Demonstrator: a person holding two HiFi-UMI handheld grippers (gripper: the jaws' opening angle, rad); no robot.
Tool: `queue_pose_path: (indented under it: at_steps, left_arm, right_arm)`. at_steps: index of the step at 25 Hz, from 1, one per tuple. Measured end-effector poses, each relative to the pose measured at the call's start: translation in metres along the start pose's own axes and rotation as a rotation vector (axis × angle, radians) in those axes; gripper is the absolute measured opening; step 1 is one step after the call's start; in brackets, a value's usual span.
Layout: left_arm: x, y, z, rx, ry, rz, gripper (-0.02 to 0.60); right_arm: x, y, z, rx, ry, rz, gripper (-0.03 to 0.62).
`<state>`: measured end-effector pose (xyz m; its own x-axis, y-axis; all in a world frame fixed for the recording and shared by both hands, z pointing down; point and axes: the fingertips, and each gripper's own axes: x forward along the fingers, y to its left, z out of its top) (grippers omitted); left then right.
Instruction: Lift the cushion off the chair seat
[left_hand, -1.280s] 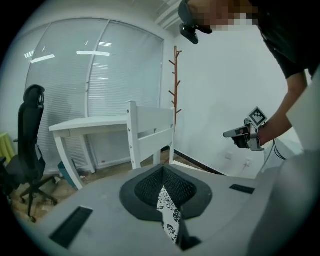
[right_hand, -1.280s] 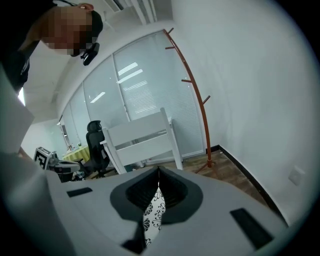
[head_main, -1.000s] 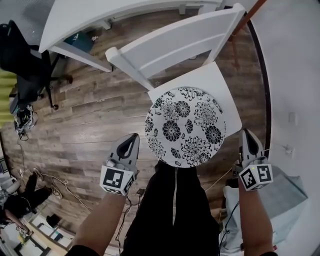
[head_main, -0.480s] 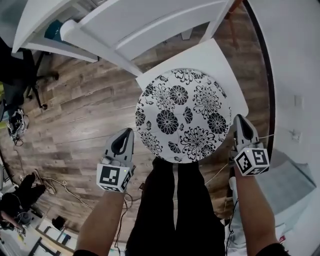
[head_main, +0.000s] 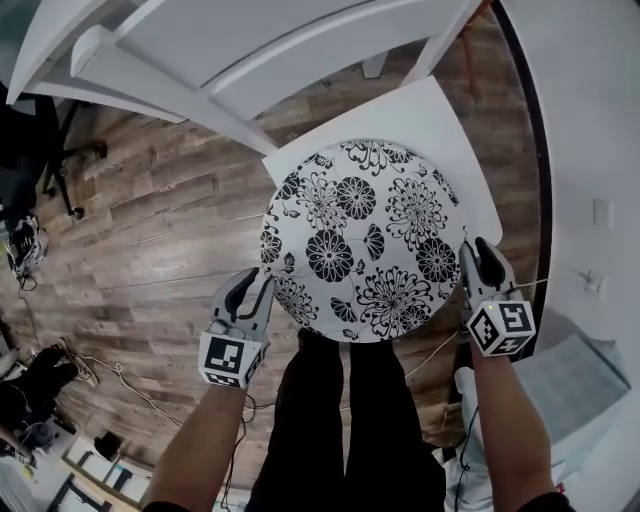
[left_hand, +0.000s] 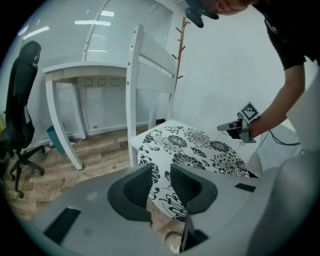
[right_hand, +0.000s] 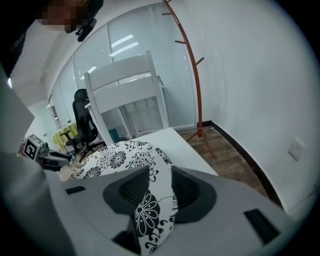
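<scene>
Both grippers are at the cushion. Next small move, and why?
Probably close both jaws on the cushion. They have just been opening; its rim is between the jaws of the right gripper and at the mouth of the left gripper, not yet pinched.

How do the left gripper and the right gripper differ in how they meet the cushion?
The right gripper has the rim of the cushion deep between its jaws; the left gripper has that rim only at its jaw tips. The right gripper stands at the cushion's right edge, the left gripper at its front-left edge. Shared: both pairs of jaws have just been opening, and neither visibly clamps the cushion.
</scene>
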<state>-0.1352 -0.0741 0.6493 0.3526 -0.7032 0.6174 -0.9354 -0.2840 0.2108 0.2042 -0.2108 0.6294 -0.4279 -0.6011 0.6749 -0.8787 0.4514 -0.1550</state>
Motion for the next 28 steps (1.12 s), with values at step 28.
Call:
queue_pose_path:
  at_steps: [28]
  left_arm:
    - [0.037, 0.007, -0.053, -0.184, 0.123, -0.01, 0.187]
  right_arm:
    - [0.036, -0.013, -0.059, 0.134, 0.2, 0.027, 0.206]
